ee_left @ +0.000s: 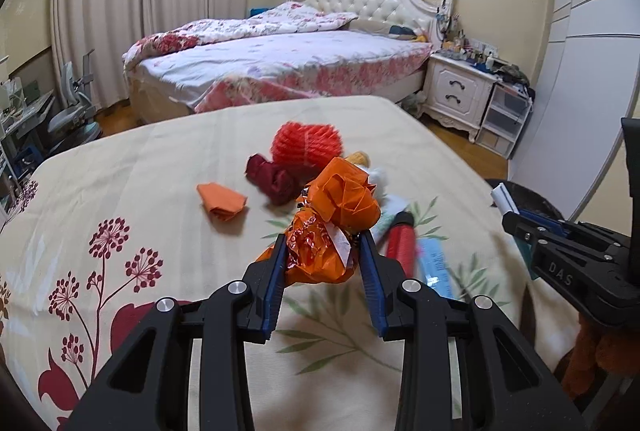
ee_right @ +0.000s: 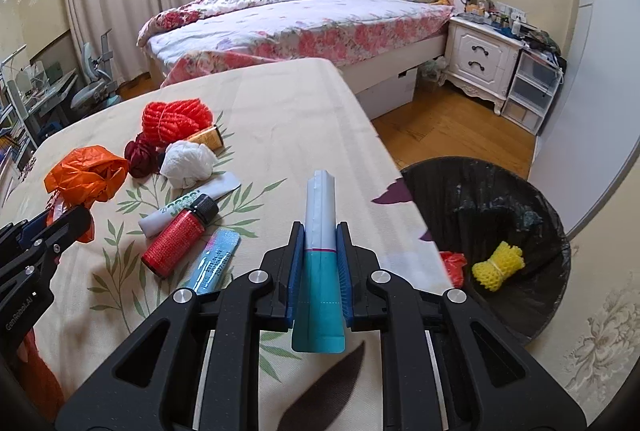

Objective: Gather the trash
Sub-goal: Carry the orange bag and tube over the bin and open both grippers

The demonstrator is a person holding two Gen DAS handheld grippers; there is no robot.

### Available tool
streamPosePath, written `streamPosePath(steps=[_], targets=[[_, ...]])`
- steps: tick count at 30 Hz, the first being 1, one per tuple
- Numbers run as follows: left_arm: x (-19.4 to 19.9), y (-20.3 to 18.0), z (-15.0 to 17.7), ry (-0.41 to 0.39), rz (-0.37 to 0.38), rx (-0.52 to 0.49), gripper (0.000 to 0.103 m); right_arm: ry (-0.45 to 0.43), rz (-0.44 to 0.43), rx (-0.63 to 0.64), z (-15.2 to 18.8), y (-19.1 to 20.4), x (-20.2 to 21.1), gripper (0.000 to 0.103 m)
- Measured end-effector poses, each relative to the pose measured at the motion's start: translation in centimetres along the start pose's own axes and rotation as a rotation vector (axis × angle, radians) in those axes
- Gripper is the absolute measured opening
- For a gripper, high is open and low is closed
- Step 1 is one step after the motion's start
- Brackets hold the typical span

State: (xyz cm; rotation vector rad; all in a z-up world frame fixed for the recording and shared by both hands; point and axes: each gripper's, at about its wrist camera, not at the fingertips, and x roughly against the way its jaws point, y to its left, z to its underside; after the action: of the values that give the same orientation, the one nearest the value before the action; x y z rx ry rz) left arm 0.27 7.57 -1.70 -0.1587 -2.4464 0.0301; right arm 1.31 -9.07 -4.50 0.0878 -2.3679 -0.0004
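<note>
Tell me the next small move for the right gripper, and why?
Probably swing the right gripper right, over the black-lined bin, then open. It is shut on the white-and-teal packet, and the bin sits open just past the table edge, already holding a yellow foam net.

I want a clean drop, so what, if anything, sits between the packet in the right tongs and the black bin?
Nothing visible. The white and teal packet is clamped in the right tongs, and the black bin stands open just beyond the table edge.
</note>
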Motion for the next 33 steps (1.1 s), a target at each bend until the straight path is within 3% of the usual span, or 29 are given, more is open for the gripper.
streamPosePath(steps=[17, 33], targets=[[-1.9, -9.7, -2.6, -0.048, 0.157, -0.102, 0.036, -0.069, 0.189, -0.135, -0.6, -9.2, 2.3, 0.016], [-6.0, -16.2, -3.6, -0.011, 0.187, -0.195, 0.036, -0.061, 0.219, -0.209, -0.4, -13.5, 0.6, 0.016]])
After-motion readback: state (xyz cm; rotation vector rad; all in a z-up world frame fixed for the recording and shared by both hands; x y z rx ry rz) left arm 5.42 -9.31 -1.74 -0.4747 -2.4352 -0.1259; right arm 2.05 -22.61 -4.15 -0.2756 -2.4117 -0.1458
